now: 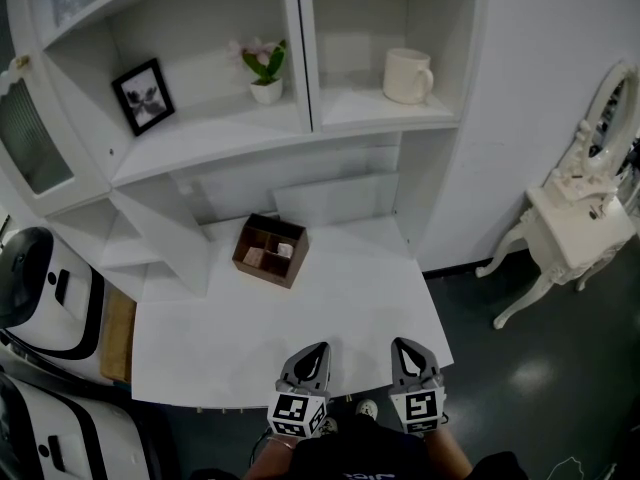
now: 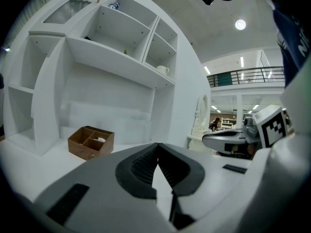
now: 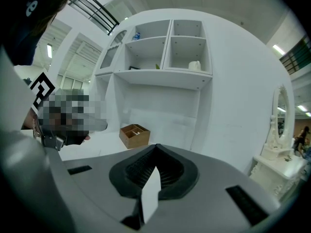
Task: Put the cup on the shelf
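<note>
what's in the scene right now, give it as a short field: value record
cup: upright in the right compartment of the shelf, handle to the right
picture frame: left compartment
potted plant: left compartment, right of the frame
wooden box: on the desk, near the back
left claw: shut, empty, over the desk's front edge
right claw: shut, empty, beside it

Shelf [image 1: 350, 108] white; cup [image 1: 407, 75] on it cream. Box [image 1: 270, 250] below the shelf brown. Floor [image 1: 540, 368] beside the shelf dark grey.
</note>
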